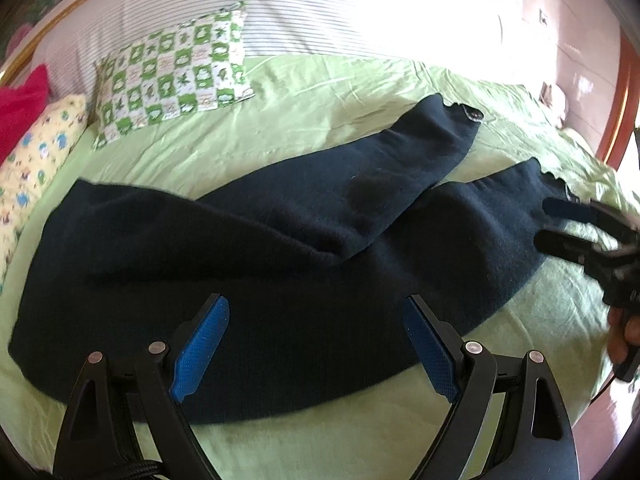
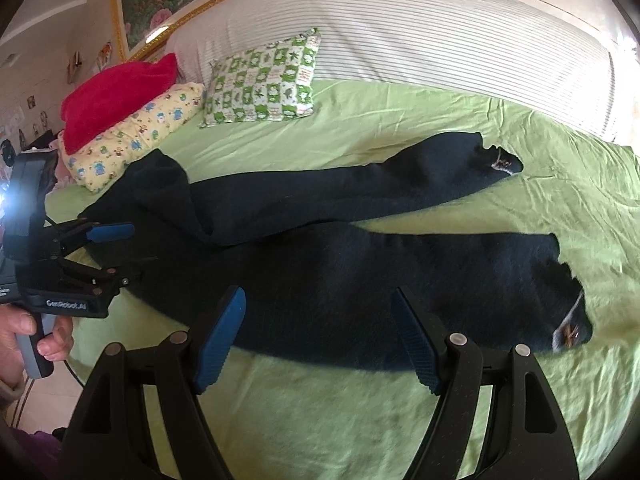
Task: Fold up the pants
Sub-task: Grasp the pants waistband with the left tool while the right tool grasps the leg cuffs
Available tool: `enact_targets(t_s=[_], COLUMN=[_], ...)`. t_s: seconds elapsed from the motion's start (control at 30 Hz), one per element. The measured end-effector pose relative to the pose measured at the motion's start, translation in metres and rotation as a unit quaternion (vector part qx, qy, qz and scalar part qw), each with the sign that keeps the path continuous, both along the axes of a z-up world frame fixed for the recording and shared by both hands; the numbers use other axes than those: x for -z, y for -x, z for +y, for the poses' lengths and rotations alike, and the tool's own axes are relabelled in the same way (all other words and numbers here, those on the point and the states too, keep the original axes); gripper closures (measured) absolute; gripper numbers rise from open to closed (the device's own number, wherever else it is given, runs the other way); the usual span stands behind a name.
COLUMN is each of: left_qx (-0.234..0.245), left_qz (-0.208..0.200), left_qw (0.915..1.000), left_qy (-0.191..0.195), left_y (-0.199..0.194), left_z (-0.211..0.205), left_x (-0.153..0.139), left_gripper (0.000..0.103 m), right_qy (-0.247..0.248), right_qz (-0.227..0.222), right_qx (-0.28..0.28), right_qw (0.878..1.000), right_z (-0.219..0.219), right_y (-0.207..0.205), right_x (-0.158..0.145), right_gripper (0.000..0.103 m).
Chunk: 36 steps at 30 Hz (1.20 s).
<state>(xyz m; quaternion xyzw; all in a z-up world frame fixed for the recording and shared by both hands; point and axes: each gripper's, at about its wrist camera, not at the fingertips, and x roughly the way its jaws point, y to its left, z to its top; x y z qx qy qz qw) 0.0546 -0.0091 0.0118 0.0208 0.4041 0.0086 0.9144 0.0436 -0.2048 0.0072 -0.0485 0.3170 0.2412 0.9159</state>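
Dark navy pants (image 1: 248, 264) lie spread on a green bedsheet (image 1: 304, 92), waist at the left, two legs fanning out to the right. They also show in the right wrist view (image 2: 360, 276). My left gripper (image 1: 316, 312) is open, hovering above the near edge of the waist and thigh area; it also shows in the right wrist view (image 2: 120, 252). My right gripper (image 2: 316, 312) is open above the near leg, short of its cuff (image 2: 568, 320); in the left wrist view it (image 1: 556, 220) sits at that leg's cuff end.
A green frog-print pillow (image 2: 264, 80), a yellow cartoon pillow (image 2: 136, 136) and a red cushion (image 2: 116, 92) lie at the bed's head. A striped white bolster (image 2: 440, 36) runs along the far side. The bed's near edge and floor (image 2: 44, 396) are lower left.
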Motion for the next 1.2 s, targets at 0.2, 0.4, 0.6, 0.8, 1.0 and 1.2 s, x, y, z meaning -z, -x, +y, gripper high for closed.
enact_targets(t_s=[0.2,0.4,0.6,0.8,1.0,1.2], left_qx=[0.041,0.081,0.123,0.145,0.155,0.161], left_qz=[0.019,0.032,0.042,0.056,0.072,0.091], left_qw=[0.9986,0.9946,0.9890,0.9828,0.9792,0.9795], left_qy=[-0.028,-0.057,-0.072,-0.100,-0.109,-0.080], left_y=[-0.021,-0.045,-0.068,-0.091,-0.105,-0.117], left_z=[-0.008,-0.016,-0.029,-0.040,-0.038,-0.029], left_x=[0.003,0.004,0.007,0.023,0.034,0.042], left_gripper=[0.014,0.014,0.014,0.014,0.014,0.026], right_qy=[0.011,-0.051,-0.110,-0.139,-0.129,-0.136], right_qz=[0.020,0.073,0.120,0.144,0.170,0.167], right_qx=[0.026,0.069,0.140,0.174,0.195,0.216], right_qw=[0.999,0.994,0.977,0.964,0.957,0.952], right_z=[-0.010,-0.043,-0.085,-0.102,-0.108,-0.114], right_y=[-0.034,-0.084,-0.143,-0.192,-0.227,-0.249], right_x=[-0.010,-0.019,-0.018,-0.013,0.001,0.004], right_gripper=[0.027,0.027,0.027,0.030,0.038,0.066])
